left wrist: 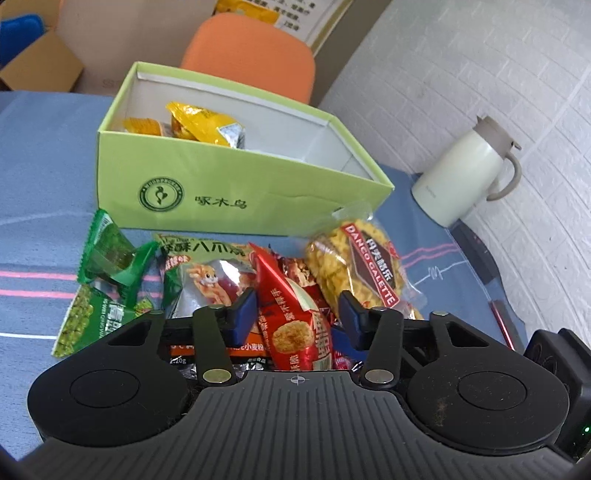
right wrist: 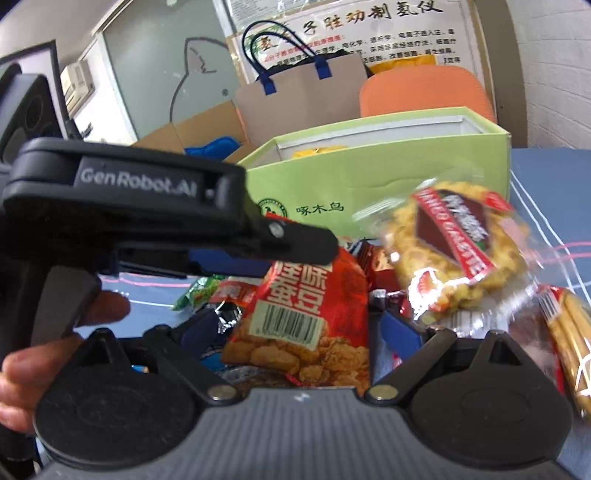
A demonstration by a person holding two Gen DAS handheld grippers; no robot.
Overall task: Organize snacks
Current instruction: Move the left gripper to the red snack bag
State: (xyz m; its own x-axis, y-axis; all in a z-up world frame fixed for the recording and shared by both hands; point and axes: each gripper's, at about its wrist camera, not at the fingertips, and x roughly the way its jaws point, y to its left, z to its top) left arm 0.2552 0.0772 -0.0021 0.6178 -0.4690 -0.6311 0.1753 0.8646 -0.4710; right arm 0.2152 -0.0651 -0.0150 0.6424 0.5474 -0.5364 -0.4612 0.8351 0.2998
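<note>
Straddling a red snack packet that stands on end in the pile before the green box, the left gripper has narrow fingers, contact unclear. From the right wrist, the right gripper gapes wide around that packet; its fingertips are hidden.

You are working in what looks like an office or back room: a printed Chinese notice board on the wall, open cardboard boxes, a paper carrier bag, an orange chair, white brick-patterned wall
</note>
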